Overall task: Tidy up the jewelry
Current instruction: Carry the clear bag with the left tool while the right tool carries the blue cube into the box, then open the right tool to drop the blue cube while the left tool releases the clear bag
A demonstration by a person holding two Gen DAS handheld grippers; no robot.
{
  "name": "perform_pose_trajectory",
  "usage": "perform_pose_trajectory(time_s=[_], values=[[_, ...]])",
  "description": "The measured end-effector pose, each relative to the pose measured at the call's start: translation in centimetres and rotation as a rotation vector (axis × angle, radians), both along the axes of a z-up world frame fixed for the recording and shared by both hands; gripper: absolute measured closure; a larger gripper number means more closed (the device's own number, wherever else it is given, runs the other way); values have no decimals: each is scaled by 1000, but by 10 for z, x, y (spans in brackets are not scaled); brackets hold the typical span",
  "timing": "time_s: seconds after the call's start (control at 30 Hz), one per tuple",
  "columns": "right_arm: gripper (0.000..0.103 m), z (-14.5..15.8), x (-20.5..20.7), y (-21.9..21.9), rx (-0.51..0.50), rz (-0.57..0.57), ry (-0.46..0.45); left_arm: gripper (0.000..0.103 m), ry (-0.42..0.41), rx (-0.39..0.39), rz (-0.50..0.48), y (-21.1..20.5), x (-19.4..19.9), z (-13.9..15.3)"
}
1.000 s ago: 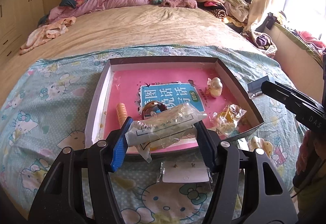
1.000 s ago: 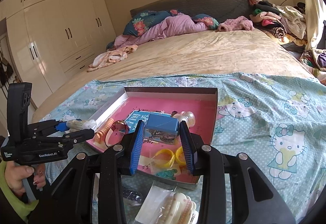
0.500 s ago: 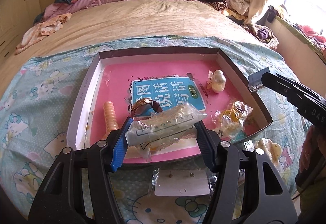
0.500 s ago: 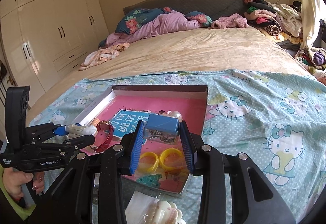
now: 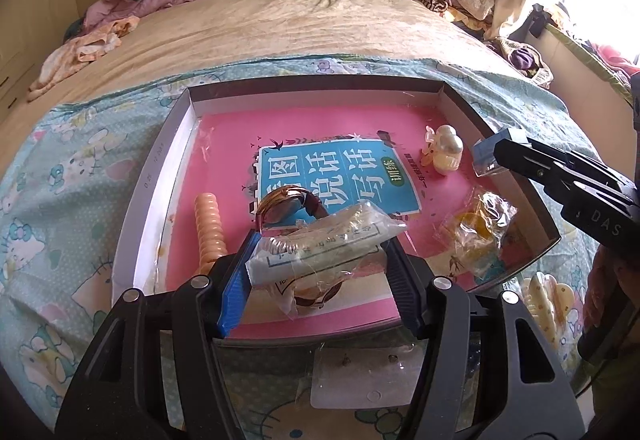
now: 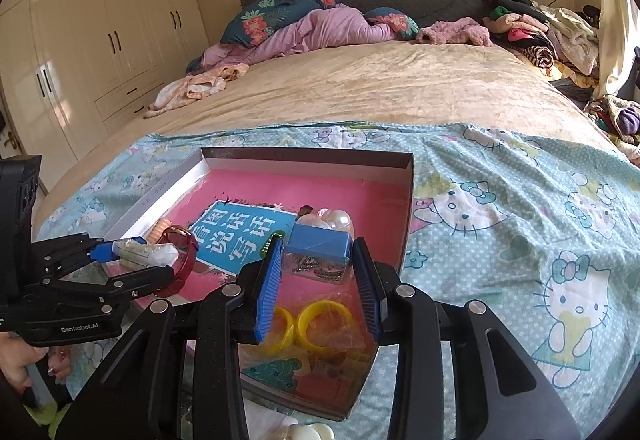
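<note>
bed (image 6: 400,92) with cartoon-cat sheet (image 6: 520,208), big shallow box (image 5: 168,176) with pink floor sitting on it

inside box: blue booklet (image 5: 340,176), watch (image 5: 284,204), peach ribbed comb thing (image 5: 210,228), pearl clip (image 5: 446,154), bagged yellow bangles (image 6: 316,324)

left gripper (image 5: 320,264) clamped on clear packet (image 5: 320,244) of jewelry, held over near edge of box

right gripper (image 6: 316,276) pinching small blue-lidded case (image 6: 320,248) with chain inside, over box's right side

earring card (image 5: 368,376) on sheet, just outside box
</note>
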State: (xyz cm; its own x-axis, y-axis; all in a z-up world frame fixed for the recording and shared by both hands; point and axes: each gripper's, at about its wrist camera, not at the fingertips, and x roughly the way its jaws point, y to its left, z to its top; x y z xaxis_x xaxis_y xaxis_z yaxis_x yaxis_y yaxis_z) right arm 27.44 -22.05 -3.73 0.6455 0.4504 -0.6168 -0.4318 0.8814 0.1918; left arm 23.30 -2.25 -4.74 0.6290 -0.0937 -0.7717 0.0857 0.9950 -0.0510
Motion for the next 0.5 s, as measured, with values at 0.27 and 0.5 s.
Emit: perform_pose_trajectory(time_s=[0.27,0.5], values=[[69,-14,9,2,-23,-10,39,51,19,-8,19,7,4,-10],[68,-17,10,1,-25,-18,57,51,21,-12,21,8,2,-11]])
